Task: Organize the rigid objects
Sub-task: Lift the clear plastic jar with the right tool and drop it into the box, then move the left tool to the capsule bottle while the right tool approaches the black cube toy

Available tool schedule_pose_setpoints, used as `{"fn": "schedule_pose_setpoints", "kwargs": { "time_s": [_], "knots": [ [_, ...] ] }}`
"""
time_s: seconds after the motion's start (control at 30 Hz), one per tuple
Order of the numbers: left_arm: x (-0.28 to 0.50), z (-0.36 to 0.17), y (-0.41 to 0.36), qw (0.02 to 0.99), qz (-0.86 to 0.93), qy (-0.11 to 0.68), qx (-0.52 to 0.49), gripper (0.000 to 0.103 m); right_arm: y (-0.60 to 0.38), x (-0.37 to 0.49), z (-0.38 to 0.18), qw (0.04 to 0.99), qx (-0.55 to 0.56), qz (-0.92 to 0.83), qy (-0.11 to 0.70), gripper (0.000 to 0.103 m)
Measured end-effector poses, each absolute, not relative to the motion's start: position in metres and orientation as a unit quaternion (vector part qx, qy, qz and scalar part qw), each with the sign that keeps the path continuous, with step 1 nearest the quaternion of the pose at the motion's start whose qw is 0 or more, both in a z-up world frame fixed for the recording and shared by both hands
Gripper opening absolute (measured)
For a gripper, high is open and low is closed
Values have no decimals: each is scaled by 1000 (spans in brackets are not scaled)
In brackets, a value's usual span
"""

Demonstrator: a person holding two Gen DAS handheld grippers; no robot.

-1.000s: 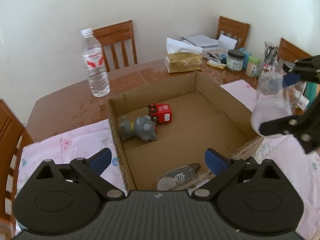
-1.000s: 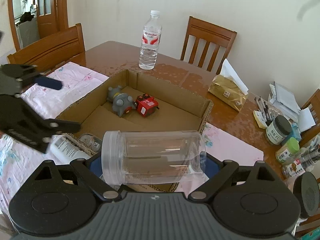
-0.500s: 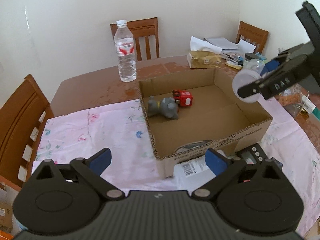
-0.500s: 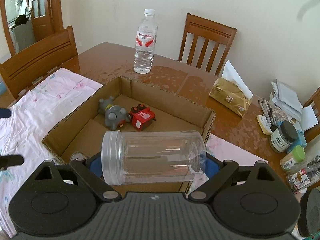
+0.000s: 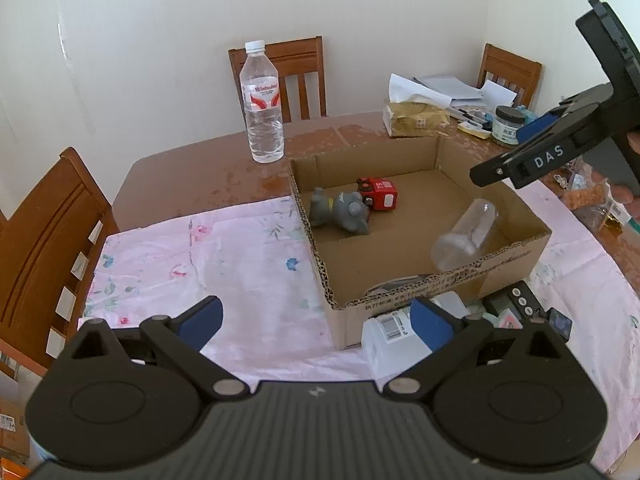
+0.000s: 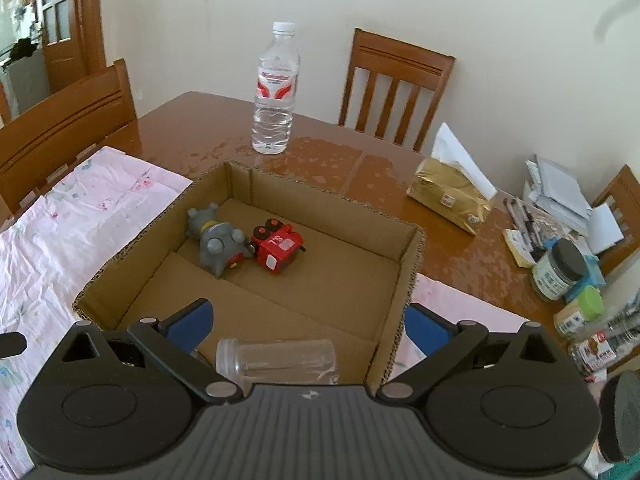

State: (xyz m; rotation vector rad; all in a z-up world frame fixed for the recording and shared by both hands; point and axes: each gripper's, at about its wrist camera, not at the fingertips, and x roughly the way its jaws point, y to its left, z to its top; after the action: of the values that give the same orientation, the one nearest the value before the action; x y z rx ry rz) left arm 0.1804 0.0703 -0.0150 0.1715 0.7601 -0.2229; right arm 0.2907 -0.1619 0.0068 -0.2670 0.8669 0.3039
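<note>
Both grippers' fingers [image 6: 188,322] spread wide; clear jar [image 6: 276,360] lies loose in cardboard box [image 6: 408,248].

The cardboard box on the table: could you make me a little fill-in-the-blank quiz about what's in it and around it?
1. The clear plastic jar lies on its ____ inside the cardboard box.
2. The toy beside the grey toy animal is coloured ____.
3. The right gripper holds ____.
4. The water bottle stands ____ the box.

Missing words: side; red; nothing; outside
</note>
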Motion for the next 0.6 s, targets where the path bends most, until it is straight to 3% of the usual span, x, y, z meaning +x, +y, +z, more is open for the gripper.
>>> {"fn": "schedule_pose_setpoints", "kwargs": {
  "time_s": [0.6],
  "knots": [
    [169, -20, 71, 914, -130, 378, 69, 100, -200, 224, -18, 876, -71, 62, 472, 103]
  ]
}}
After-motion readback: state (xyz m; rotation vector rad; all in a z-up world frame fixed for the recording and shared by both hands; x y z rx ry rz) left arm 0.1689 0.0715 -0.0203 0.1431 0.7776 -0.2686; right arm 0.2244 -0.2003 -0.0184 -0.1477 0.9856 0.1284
